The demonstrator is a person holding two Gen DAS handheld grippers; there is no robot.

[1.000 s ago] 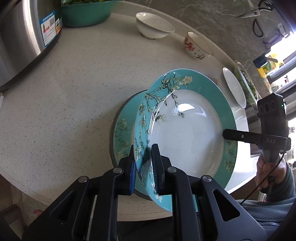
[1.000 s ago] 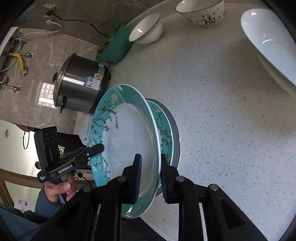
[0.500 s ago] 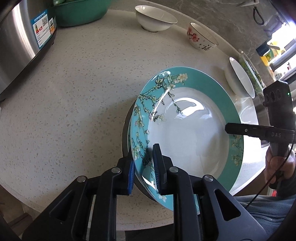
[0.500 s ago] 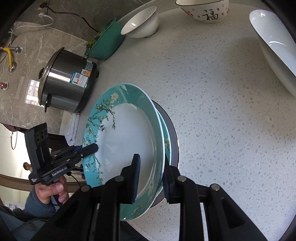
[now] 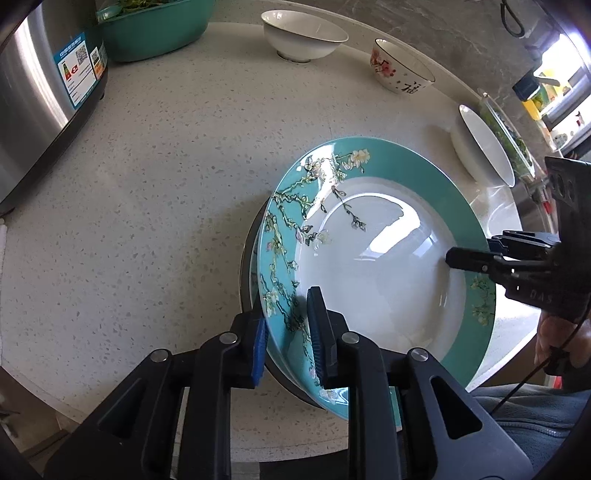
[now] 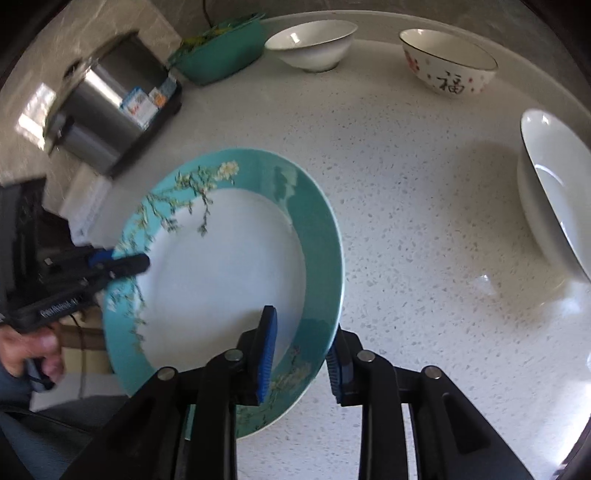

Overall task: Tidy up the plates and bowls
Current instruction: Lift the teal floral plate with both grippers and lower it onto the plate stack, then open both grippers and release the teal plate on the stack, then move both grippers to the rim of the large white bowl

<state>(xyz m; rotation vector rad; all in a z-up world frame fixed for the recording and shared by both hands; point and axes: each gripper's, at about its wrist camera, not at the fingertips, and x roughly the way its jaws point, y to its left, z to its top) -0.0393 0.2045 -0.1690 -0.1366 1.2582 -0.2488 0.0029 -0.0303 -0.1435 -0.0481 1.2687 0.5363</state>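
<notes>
A teal plate with a white centre and blossom branches [image 5: 376, 266] lies on top of a like plate and a dark plate beneath it, whose edges show at its left [image 5: 248, 258]. My left gripper [image 5: 286, 332] straddles the plate's near rim with its jaws a little apart. My right gripper [image 6: 301, 350] straddles the opposite rim [image 6: 317, 280], jaws clearly apart. Each gripper shows in the other's view: the right one [image 5: 480, 258] and the left one [image 6: 122, 264].
On the speckled counter [image 5: 166, 184] stand a white bowl [image 5: 304, 37], a flowered bowl with a Chinese character [image 5: 400, 72], a larger white bowl [image 5: 484, 155], a teal bowl of greens [image 5: 155, 29] and a steel cooker [image 5: 40, 92]. The counter's front edge is close.
The teal plate has come down from tilted to lying on the stack. The right gripper's jaws have opened wider, and the left jaws have loosened around the rim.
</notes>
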